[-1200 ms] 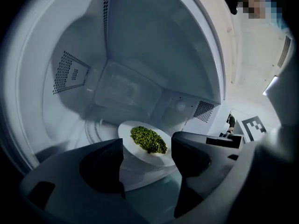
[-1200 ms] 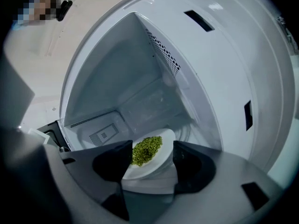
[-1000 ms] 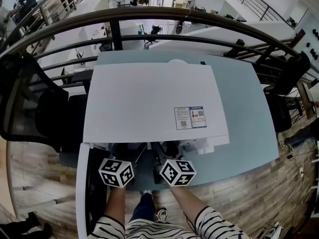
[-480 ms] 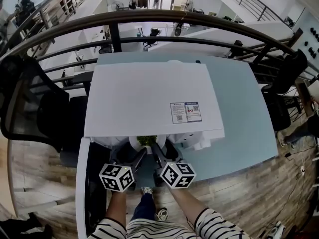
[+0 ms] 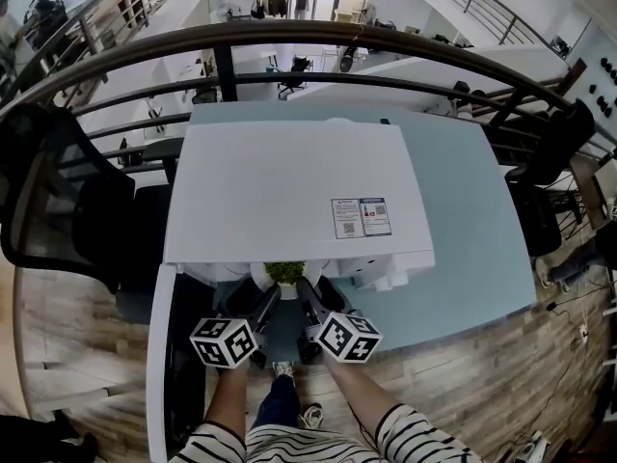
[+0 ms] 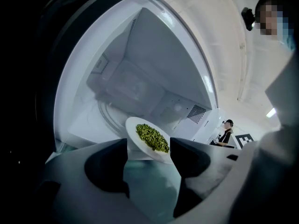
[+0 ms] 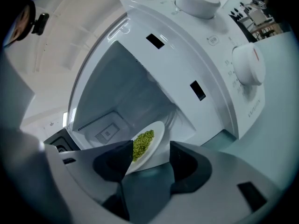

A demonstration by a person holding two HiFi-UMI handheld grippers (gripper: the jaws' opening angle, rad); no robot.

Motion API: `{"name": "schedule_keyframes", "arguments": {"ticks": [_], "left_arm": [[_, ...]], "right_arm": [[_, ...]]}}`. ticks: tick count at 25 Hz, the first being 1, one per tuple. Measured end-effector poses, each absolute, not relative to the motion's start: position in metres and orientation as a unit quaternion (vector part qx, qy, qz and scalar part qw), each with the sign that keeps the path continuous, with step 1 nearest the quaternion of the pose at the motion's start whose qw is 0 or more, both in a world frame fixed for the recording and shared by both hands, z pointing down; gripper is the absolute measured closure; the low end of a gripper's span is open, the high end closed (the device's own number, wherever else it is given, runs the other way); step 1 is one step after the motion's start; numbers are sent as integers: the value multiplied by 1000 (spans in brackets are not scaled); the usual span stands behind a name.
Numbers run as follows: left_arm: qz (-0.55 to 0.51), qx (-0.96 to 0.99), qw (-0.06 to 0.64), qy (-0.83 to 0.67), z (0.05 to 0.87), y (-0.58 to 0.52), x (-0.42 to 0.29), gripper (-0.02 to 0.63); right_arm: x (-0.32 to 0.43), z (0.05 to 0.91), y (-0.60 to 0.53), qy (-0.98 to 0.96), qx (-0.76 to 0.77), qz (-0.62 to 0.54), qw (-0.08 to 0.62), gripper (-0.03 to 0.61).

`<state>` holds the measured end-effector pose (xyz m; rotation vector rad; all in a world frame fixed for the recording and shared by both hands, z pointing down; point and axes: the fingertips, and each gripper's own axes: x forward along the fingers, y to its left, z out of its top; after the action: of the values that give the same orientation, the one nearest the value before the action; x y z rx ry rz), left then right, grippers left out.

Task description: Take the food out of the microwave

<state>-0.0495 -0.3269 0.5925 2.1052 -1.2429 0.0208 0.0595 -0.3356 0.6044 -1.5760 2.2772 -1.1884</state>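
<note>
Pale blue-green desk (image 5: pixel 472 220) on a wood-plank floor (image 5: pixel 77 336), set against a dark curved railing (image 5: pixel 289 35) with an open office beyond it; black mesh chair (image 5: pixel 58 201) to my left. White microwave (image 5: pixel 289 191) sits on the desk, its door (image 5: pixel 157 374) swung open on my left side. Plate (image 5: pixel 286 290) of green peas (image 5: pixel 284 272) is at the open mouth of the microwave, just showing from under its front edge, between my two tools. Left tool (image 6: pixel 148 146): jaws apart, closed on nothing, with the plate's rim passing behind its right jaw. Right tool (image 7: pixel 152 148): jaws likewise apart, the plate's rim passing behind its left jaw. I cannot tell whether the plate bears on those jaws. The head view alone shows the label sticker (image 5: pixel 364 217) on the microwave's top and my striped sleeves (image 5: pixel 415 437). The left tool view alone shows the cavity's vent grille (image 6: pixel 197 113) and a distant person (image 6: pixel 227 133). The right tool view alone shows the two dials (image 7: pixel 249 65). The plate is round, so it has no long axis. Peas face up; both tool views show plate and microwave slanted alike.
</note>
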Motion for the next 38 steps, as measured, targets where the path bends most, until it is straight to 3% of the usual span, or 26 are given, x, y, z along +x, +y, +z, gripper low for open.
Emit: {"name": "schedule_keyframes", "arguments": {"ticks": [2,4,6,7,10,38], "left_arm": [[9,803,361,-474,599,-325,-46,312],[14,800,374,-469,606,-324,-43,315],[4,801,383,-461,608,-325,-40,369],[-8,800,389,-457,607,-326,-39,413],[-36,790,412,-452,606,-327,-39,446],[-109,779,452,-420,560,-216,-25,515]], "right_arm": [[59,606,-335,751,-516,-406,72,346],[57,606,-335,750,-507,-417,84,433],[56,607,-336,750,-499,-425,92,460],[55,607,-336,748,-496,-430,96,462],[56,607,-337,742,-489,-446,109,474],[76,563,-226,732,-458,-479,156,508]]}}
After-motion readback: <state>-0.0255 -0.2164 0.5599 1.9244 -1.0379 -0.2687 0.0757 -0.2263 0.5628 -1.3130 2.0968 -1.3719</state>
